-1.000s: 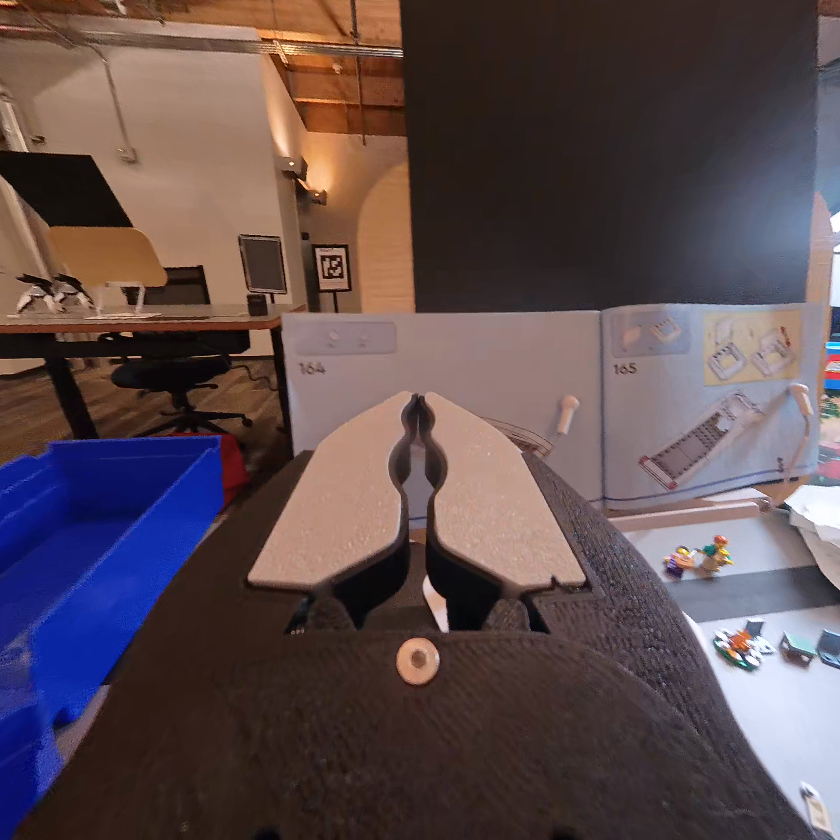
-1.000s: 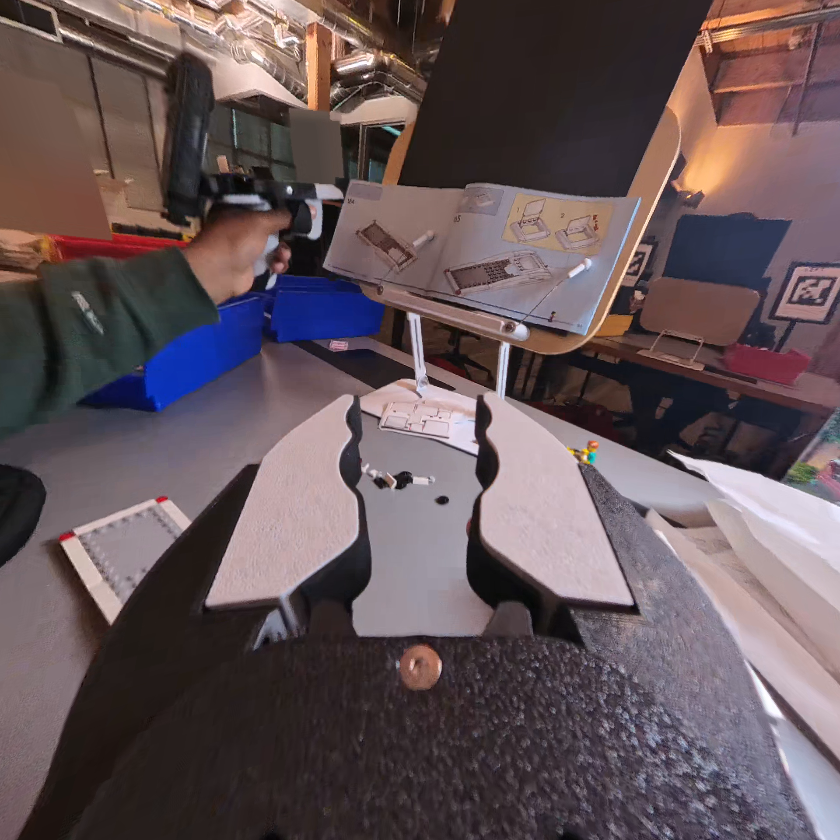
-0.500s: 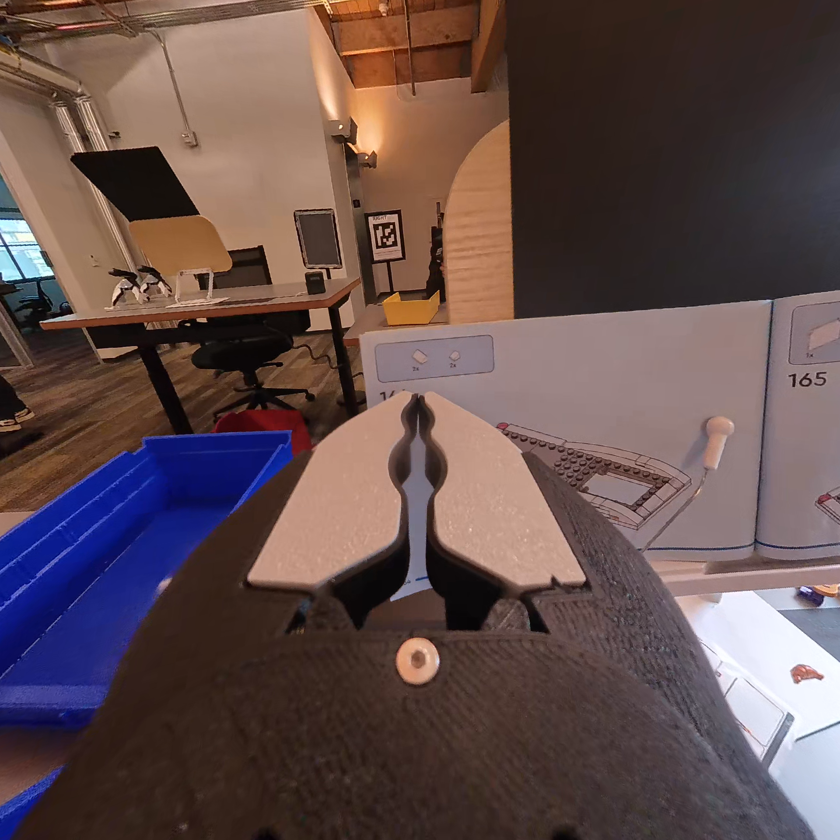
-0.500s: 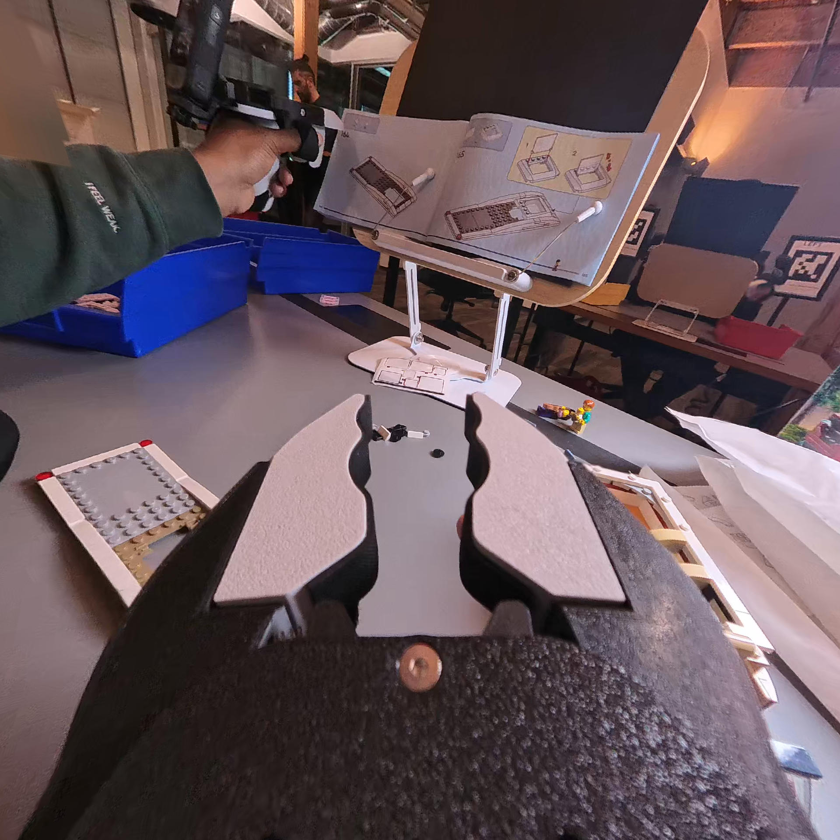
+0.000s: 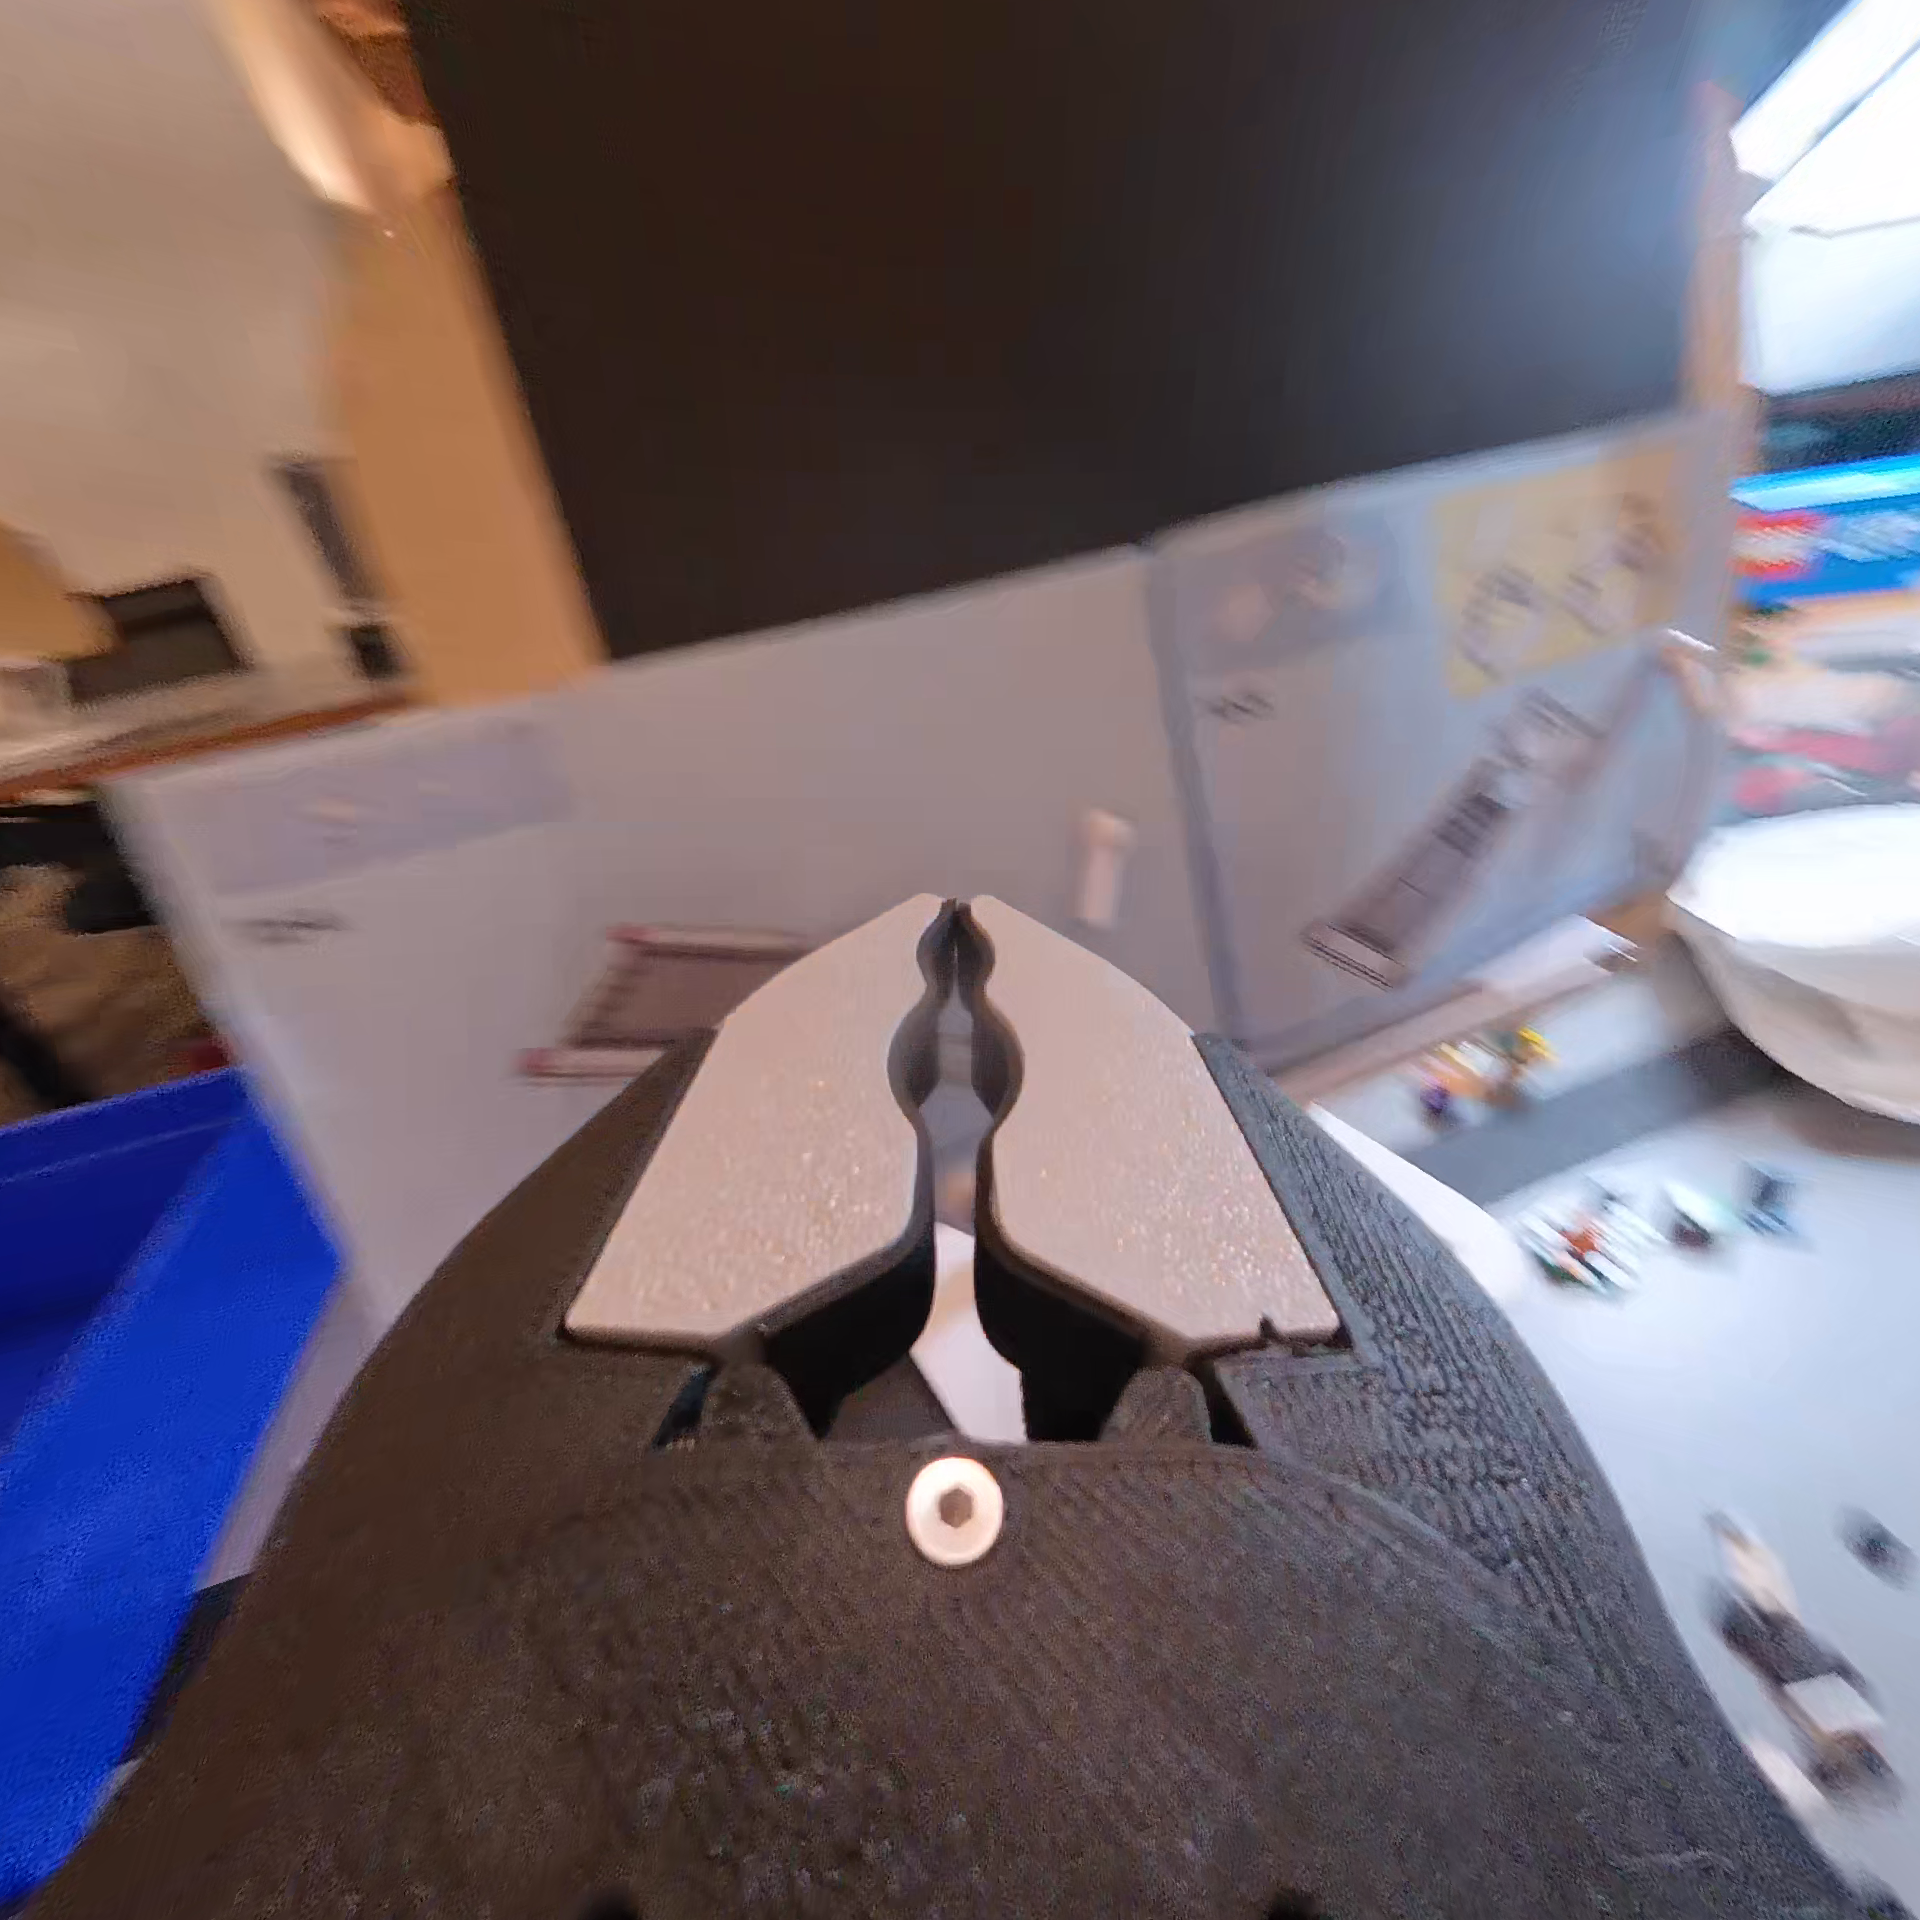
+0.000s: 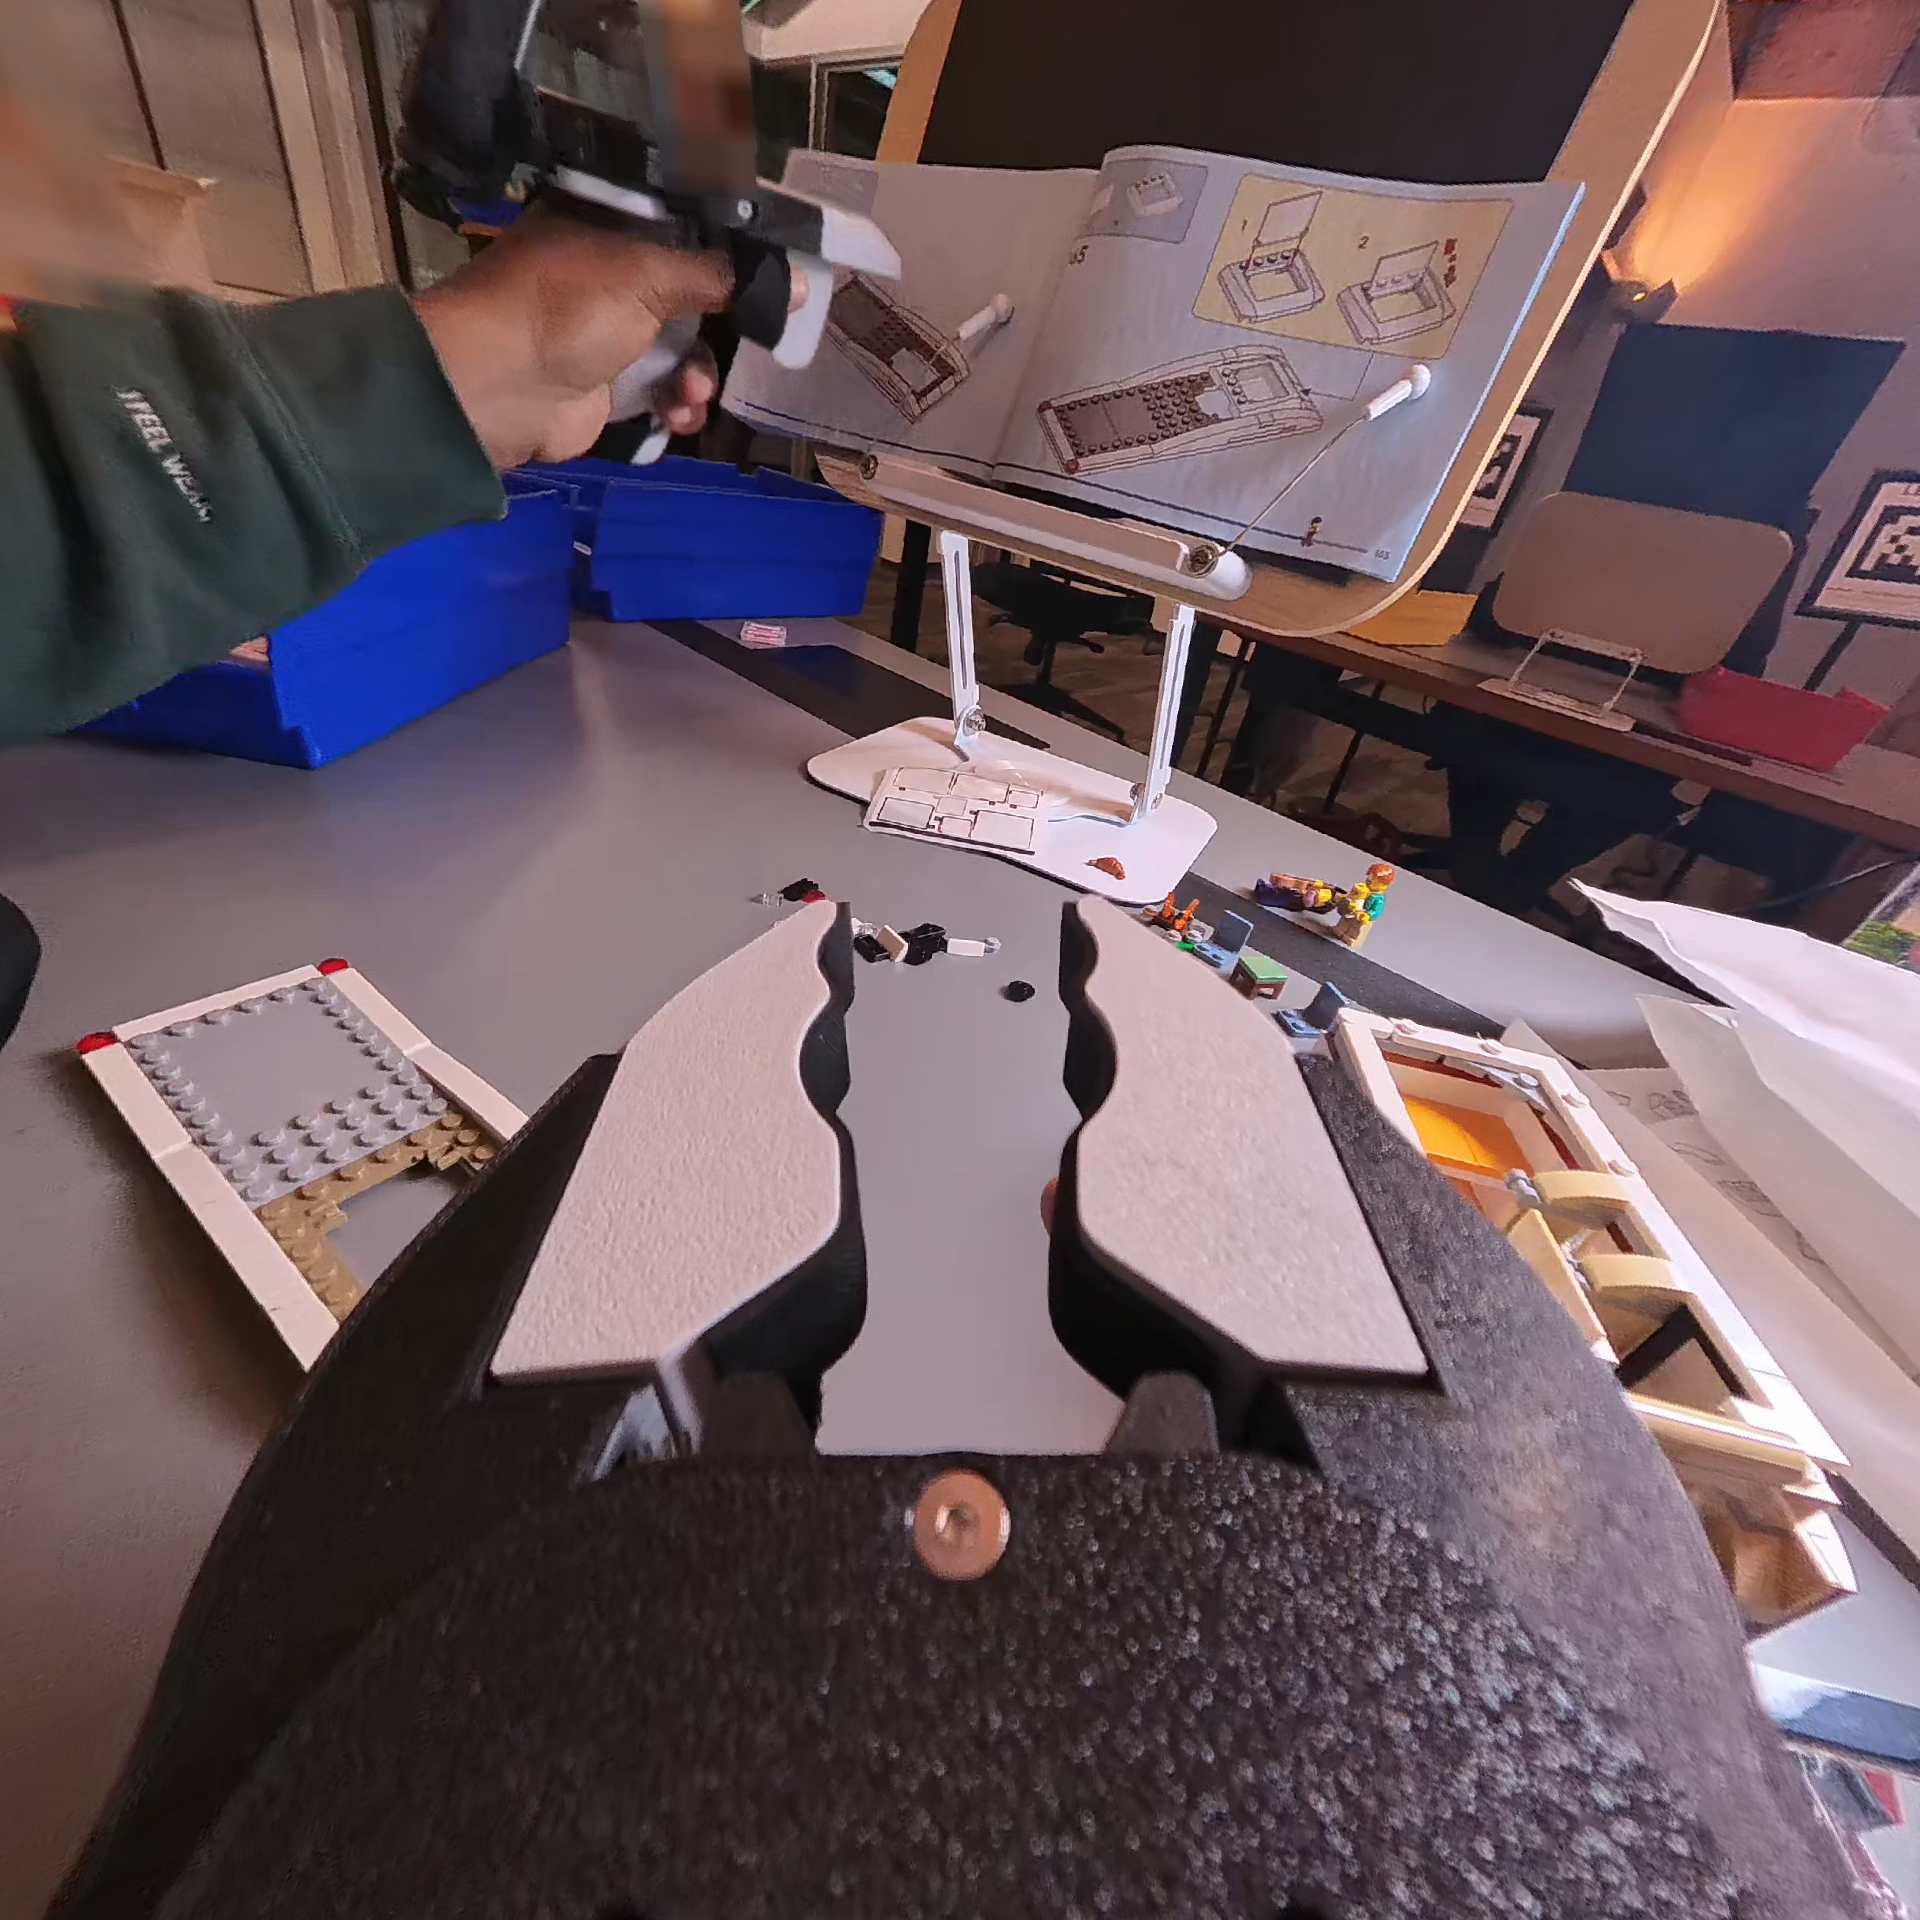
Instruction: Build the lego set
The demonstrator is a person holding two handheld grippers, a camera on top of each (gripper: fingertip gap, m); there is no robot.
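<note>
A grey table (image 6: 499,862) is strewn with small toy bricks (image 6: 914,943) beneath a booklet stand (image 6: 1049,810). The left gripper (image 5: 957,914) is seen closed on nothing; the right gripper (image 6: 951,940) is held apart, empty.

Heavy motion blur smears the left wrist view's instruction booklet (image 5: 831,790) and blue bin (image 5: 125,1299), with window glare top right, while the right wrist view is sharp, evenly daylit, softly shadowed and fisheye-bent at its edges.

Writing present, not transcribed: page and step numerals on open instruction booklet (image 6: 1143,312); white lettering on green sleeve (image 6: 208,499); black-and-white coded marker sign (image 6: 1881,551) far right; left wrist view too blurred to read
</note>
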